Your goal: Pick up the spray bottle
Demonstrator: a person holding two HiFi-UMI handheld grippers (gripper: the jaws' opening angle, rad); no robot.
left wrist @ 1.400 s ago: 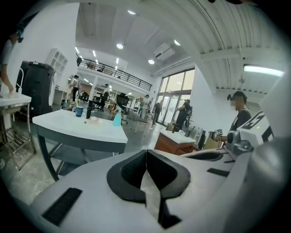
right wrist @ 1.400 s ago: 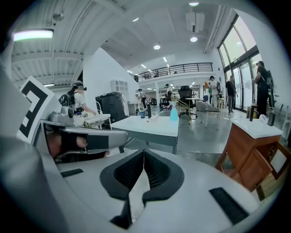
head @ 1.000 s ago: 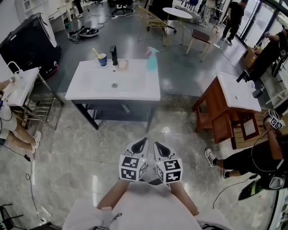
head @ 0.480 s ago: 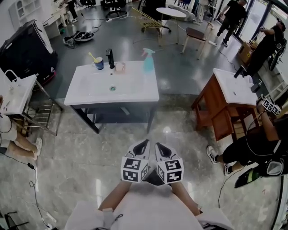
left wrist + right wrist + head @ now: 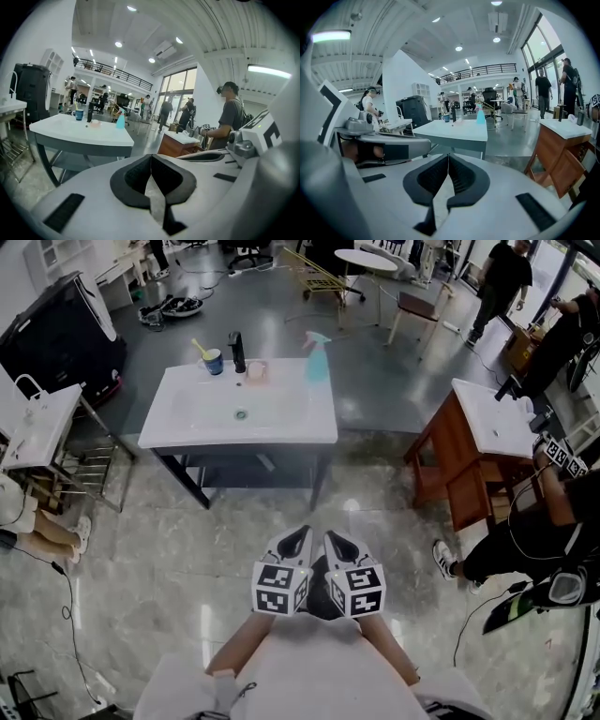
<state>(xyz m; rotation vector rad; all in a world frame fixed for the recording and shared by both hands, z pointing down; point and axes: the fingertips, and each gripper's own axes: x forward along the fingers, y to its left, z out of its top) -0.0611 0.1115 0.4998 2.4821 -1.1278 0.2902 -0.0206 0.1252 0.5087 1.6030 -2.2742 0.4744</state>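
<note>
White counter (image 5: 314, 423) in the head view carries the teal spray bottle (image 5: 317, 360) at its far right corner, well apart from the left claw (image 5: 298, 538) and right claw (image 5: 333, 540), side by side. Left gripper view: jaws together, empty. Right gripper view: likewise pressed together, empty.

A white sink table (image 5: 281, 433) is seen standing on the tiled floor (image 5: 141, 540). Along its far edge, from left to right, a blue cup (image 5: 214, 363), a black tap (image 5: 238, 352), a small pink item (image 5: 257, 373) and an upright teal spray bottle (image 5: 317, 362) are ranged.
</note>
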